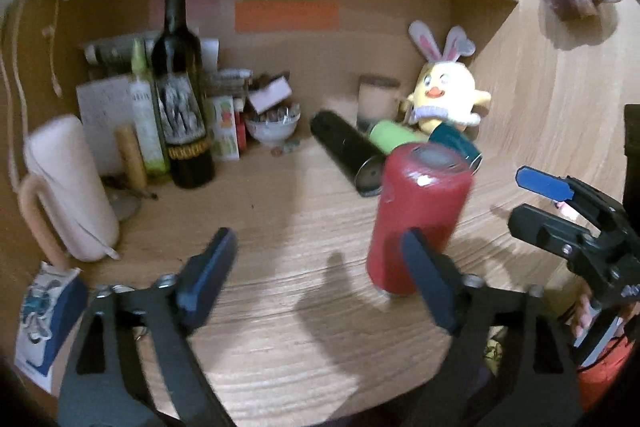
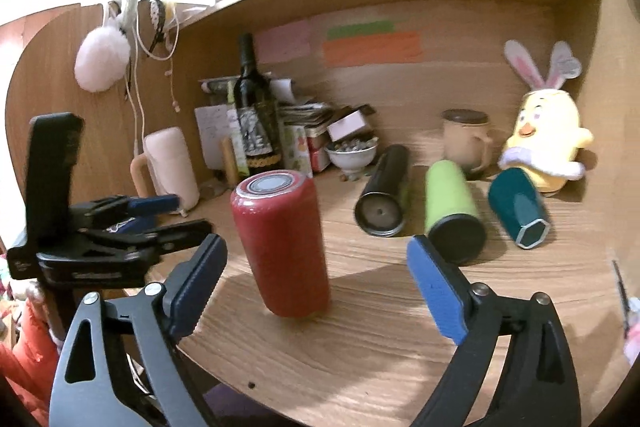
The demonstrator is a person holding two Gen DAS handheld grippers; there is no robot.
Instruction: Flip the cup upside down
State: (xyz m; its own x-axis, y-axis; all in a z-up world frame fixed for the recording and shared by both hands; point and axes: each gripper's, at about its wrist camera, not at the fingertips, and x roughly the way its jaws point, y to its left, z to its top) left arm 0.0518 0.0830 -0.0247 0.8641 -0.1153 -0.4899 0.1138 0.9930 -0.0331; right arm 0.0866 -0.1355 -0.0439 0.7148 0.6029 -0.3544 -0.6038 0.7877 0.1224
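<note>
A red cup (image 1: 416, 211) stands on the wooden desk with its flat grey-ringed base facing up; it also shows in the right wrist view (image 2: 282, 243). My left gripper (image 1: 320, 271) is open and empty, with the cup just beyond its right finger (image 1: 430, 279). My right gripper (image 2: 316, 275) is open and empty, and the cup stands a little ahead between its fingers, nearer the left one. The right gripper appears at the right edge of the left wrist view (image 1: 560, 211), and the left gripper appears at the left of the right wrist view (image 2: 120, 227).
A black tumbler (image 2: 382, 195), a green tumbler (image 2: 452, 211) and a teal cup (image 2: 518, 207) lie on their sides behind. A wine bottle (image 2: 256, 115), a white jug (image 2: 172, 163), a bowl (image 2: 350, 155), a beige mug (image 2: 466, 141) and a yellow plush chick (image 2: 544, 143) stand at the back.
</note>
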